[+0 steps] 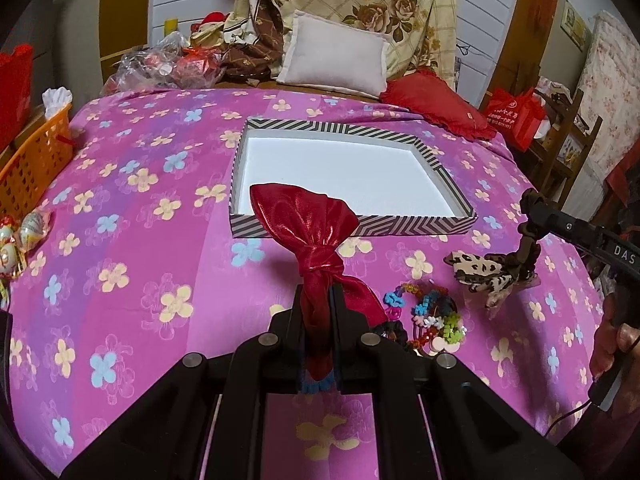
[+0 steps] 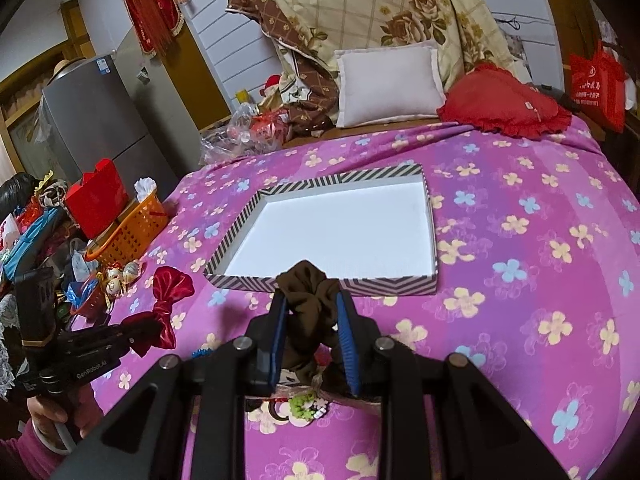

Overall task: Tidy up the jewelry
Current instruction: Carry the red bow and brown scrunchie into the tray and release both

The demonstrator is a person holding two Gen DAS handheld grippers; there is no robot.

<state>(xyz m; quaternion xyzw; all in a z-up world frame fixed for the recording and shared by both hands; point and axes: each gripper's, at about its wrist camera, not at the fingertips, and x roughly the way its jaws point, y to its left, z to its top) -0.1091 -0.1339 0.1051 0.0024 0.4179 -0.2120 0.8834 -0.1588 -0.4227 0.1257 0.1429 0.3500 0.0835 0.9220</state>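
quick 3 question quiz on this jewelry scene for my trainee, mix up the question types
1. True or false: the striped box already holds a hair accessory.
2. Which claw grips the red satin bow? A) left claw B) right claw C) neither
3. Fill in: the right claw is shut on a brown ______ with a leopard-print bow hanging from it.

Key
1. False: its white floor is bare.
2. A: the bow's tail is pinched between the left fingers, lifted in front of the box's near wall.
3. Scrunchie. The colourful bead bracelets lie on the pink bedspread.
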